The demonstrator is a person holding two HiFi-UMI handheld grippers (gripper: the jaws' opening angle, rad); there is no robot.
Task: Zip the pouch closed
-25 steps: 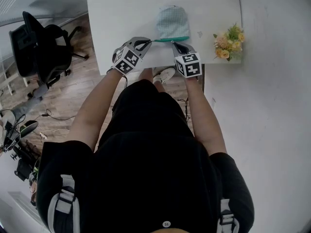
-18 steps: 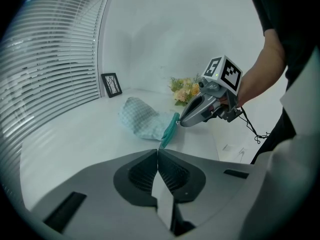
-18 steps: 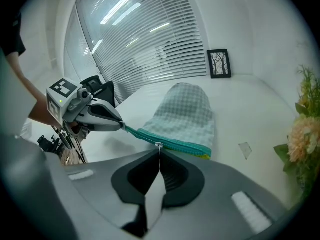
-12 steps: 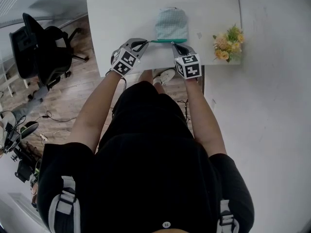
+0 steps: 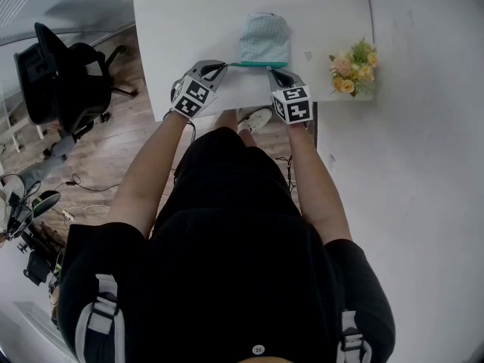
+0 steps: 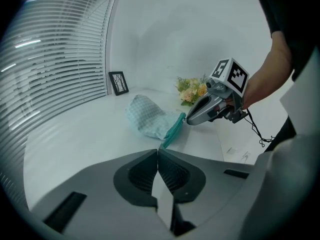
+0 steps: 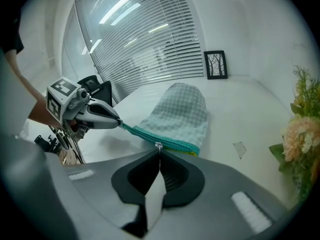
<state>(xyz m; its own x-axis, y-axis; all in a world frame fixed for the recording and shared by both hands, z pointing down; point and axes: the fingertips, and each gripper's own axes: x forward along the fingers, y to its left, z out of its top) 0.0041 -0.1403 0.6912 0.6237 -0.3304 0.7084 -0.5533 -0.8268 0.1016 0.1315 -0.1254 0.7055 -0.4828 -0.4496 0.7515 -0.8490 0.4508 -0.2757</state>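
- Since the earlier frame, the left gripper [image 5: 225,67] is sitting a shade farther from the flower posy [image 5: 349,66]. The teal zip band [image 5: 253,64] is now lying straight and taut rather than slanting. The right gripper [image 5: 270,69] is showing no shift.
- The pouch [image 5: 265,36] is lying flat on the white counter [image 5: 189,21], to the person's left of the posy and apart from it, with its zip edge facing the person.
- The left gripper is clenching the band's free tail at the end farthest from the posy, jaws fully together on it.
- The right gripper is pinching the small metal zip pull [image 7: 159,145] with closed jaws, part-way along the band and nearer the posy than the left gripper.
- The band's long axis is running crosswise between the two grippers, pointing toward the posy.
- Judgement: yellowish lining seems to be showing at the posy end, so the stretch from the pull to that end is likely still standing open. The coming move is probably calling for the right gripper to draw the pull along the band toward the posy while the left anchors the tail.
- Risk: should the tail slip, the pouch would likely drag along instead of closing.
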